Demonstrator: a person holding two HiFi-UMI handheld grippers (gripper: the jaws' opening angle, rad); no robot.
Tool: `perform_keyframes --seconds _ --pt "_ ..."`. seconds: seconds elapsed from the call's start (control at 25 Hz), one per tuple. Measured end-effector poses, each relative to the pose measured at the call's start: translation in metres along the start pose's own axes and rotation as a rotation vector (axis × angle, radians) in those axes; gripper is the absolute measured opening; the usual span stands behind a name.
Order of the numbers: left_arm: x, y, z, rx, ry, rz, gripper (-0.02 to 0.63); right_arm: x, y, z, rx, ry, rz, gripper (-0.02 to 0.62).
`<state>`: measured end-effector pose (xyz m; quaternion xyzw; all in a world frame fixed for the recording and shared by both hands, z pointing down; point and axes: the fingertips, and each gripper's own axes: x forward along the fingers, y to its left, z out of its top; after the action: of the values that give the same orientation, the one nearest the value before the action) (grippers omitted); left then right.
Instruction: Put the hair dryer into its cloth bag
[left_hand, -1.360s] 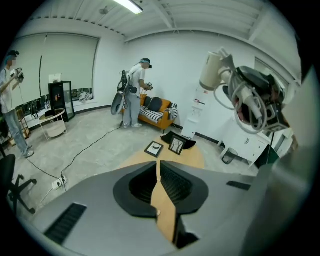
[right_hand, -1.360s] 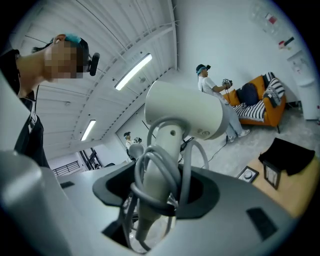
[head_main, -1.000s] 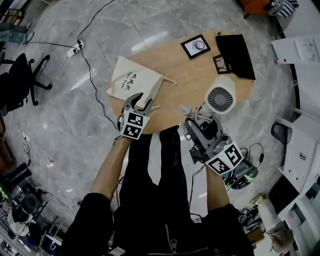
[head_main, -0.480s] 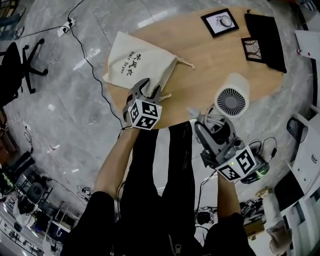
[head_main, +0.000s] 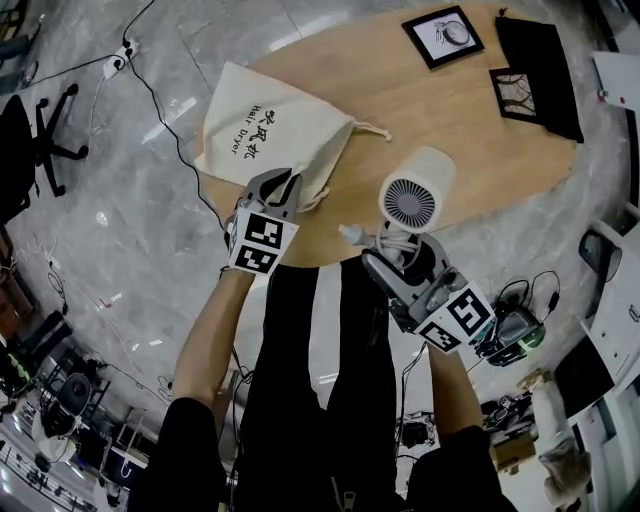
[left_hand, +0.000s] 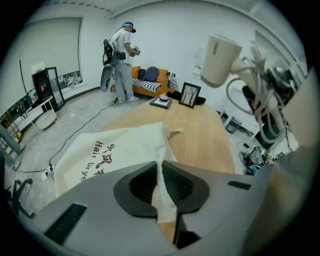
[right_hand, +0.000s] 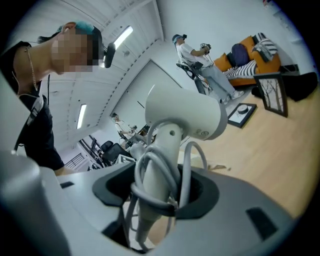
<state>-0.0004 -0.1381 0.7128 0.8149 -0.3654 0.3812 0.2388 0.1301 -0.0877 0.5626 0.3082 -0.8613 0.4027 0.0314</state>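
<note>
The right gripper clamps the dryer by its cord-wrapped handle, over the table's near edge. At its 9 o'clock, the left gripper, jaws just closed further, pinches the bag's near edge. The bag lies flat toward 11 o'clock.

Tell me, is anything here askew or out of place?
The bag lies partly over the edge of the table, one corner above the floor. The cord round the handle of the dryer is bunched loosely. Nothing looks spilled or broken.
</note>
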Motion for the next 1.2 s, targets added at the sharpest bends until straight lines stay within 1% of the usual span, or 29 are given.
perform_keyframes --seconds 0.08,0.16,0.24,0.36,0.52,0.6,0.72,0.88,1.0,1.08,1.12,1.2 --pt "-0.012 0.003 0.008 0.012 -0.005 -0.036 0.038 0.004 0.0 -0.013 -0.013 0.042 0.008 0.245" --pt "-0.02 0.003 0.015 0.043 -0.011 -0.072 0.038 0.008 0.0 -0.028 -0.032 0.092 0.018 0.245" --pt "-0.026 0.0 0.021 0.073 -0.024 -0.102 0.038 0.013 -0.001 -0.043 -0.031 0.136 0.033 0.245" --pt "-0.031 -0.009 0.029 0.117 -0.048 -0.147 0.038 0.022 0.002 -0.065 -0.009 0.2 0.07 0.245" --pt "-0.038 -0.026 0.034 0.212 -0.088 -0.231 0.038 0.034 0.006 -0.096 0.053 0.278 0.119 0.245" --pt "-0.045 -0.03 0.035 0.255 -0.101 -0.268 0.038 0.04 0.008 -0.11 0.067 0.331 0.141 0.245" --pt "-0.053 -0.029 0.033 0.287 -0.104 -0.291 0.038 0.045 0.009 -0.128 0.065 0.423 0.163 0.245" --pt "-0.061 -0.026 0.028 0.293 -0.099 -0.321 0.038 0.046 0.001 -0.145 0.058 0.51 0.145 0.245" --pt "-0.064 -0.028 0.028 0.317 -0.108 -0.339 0.038 0.046 -0.008 -0.15 0.082 0.544 0.125 0.245" --pt "-0.067 -0.031 0.029 0.34 -0.123 -0.349 0.038 0.047 -0.01 -0.151 0.123 0.556 0.124 0.245" --pt "-0.067 -0.033 0.027 0.365 -0.116 -0.351 0.038 0.048 -0.01 -0.151 0.152 0.555 0.131 0.245" --pt "-0.063 -0.039 0.017 0.434 -0.075 -0.351 0.039 0.049 -0.009 -0.149 0.203 0.552 0.15 0.245"
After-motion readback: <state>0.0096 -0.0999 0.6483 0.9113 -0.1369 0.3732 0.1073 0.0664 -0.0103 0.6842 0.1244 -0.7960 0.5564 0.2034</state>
